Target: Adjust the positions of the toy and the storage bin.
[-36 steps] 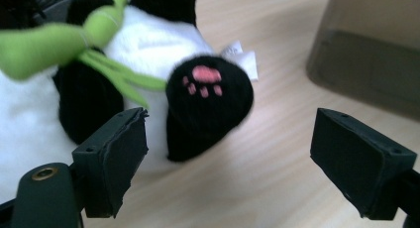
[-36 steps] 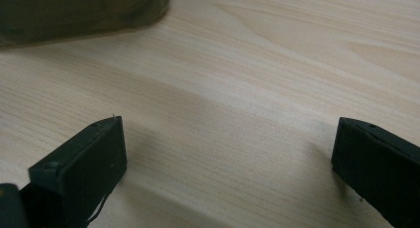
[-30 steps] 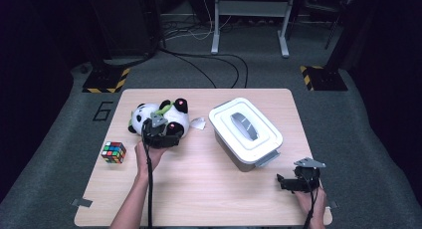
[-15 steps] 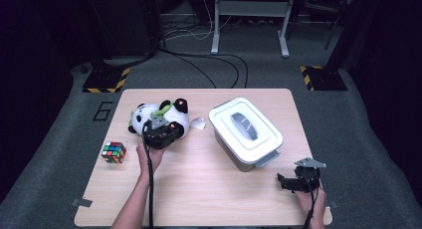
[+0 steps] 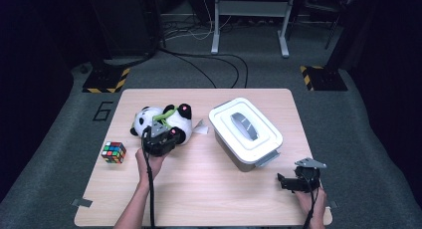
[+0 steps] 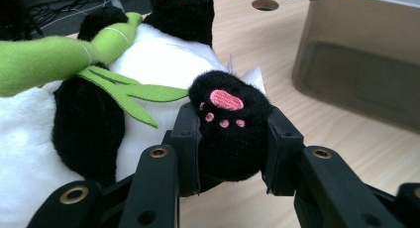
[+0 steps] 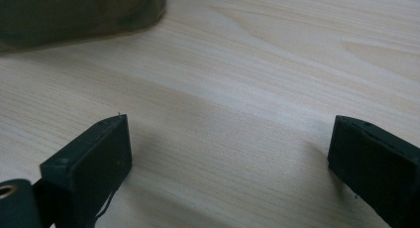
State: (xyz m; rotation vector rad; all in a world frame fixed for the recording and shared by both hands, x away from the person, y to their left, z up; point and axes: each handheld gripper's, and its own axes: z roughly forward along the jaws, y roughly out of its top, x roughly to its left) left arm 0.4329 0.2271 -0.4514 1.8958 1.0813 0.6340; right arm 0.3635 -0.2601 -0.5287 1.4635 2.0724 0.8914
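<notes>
A black-and-white plush panda (image 5: 158, 119) holding a green bamboo stalk lies on the wooden table (image 5: 199, 189) at the left. My left gripper (image 5: 166, 133) sits against its near side. In the left gripper view its jaws have just closed, and the left gripper (image 6: 232, 139) is shut on the panda's black paw with pink pads (image 6: 225, 98). My right gripper (image 5: 284, 181) rests near the table's front right corner. In the right gripper view the right gripper (image 7: 230, 153) stands wide open over bare wood with nothing between its fingers.
A white lidded box (image 5: 245, 129) with a grey handle stands right of the panda, its dark wall close by (image 6: 361, 54) and ahead of the right gripper (image 7: 74, 10). A Rubik's cube (image 5: 113, 152) sits near the left edge. A white tag (image 5: 200, 127) lies beside the panda.
The left gripper has shifted only slightly at the panda's side, and its jaws look drawn closer together. The right gripper, box and cube have not moved.
</notes>
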